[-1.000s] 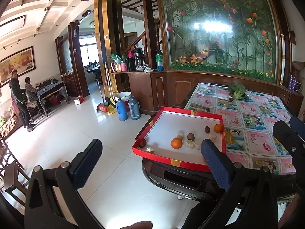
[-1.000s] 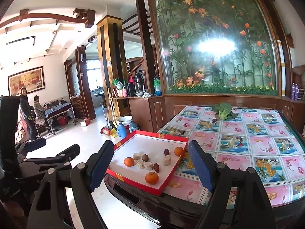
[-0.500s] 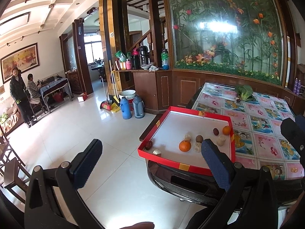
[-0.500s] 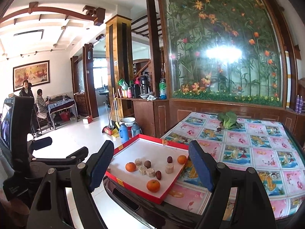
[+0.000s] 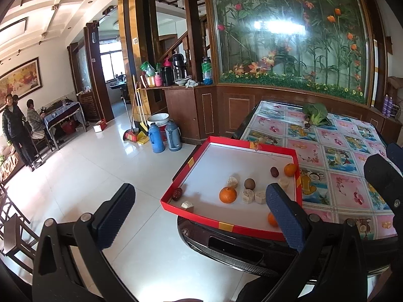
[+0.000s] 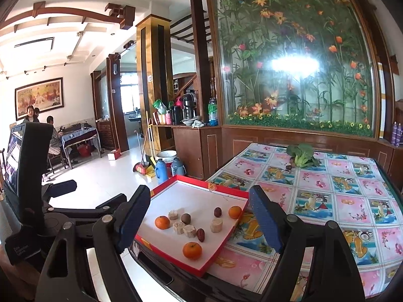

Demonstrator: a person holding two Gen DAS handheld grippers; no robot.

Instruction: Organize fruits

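Note:
A red tray [image 5: 221, 224] with a white floor sits on the near left corner of the table. In it lie three oranges [image 5: 228, 195], a brown round fruit [image 5: 249, 183], dark red dates [image 5: 274, 172] and several pale pieces [image 5: 248, 196]. My left gripper [image 5: 199, 192] hangs open short of the table edge; its right finger [image 5: 284, 216] hides part of one orange. My right gripper [image 6: 200, 193] is open too, with the tray [image 6: 176, 259] and an orange [image 6: 192, 250] seen between its fingers, further off. Neither gripper holds anything.
A flowered cloth [image 6: 327, 201] covers the table, with a green leafy vegetable [image 6: 301, 154] at its far side. Two thermos flasks [image 5: 163, 138] stand on the tiled floor by a wooden cabinet. People sit and stand at a small table [image 5: 22, 125] far left.
Both grippers have drifted a little across the room towards the table, so the tray looks slightly larger. Their jaws stand as wide as before and the fruit has not moved.

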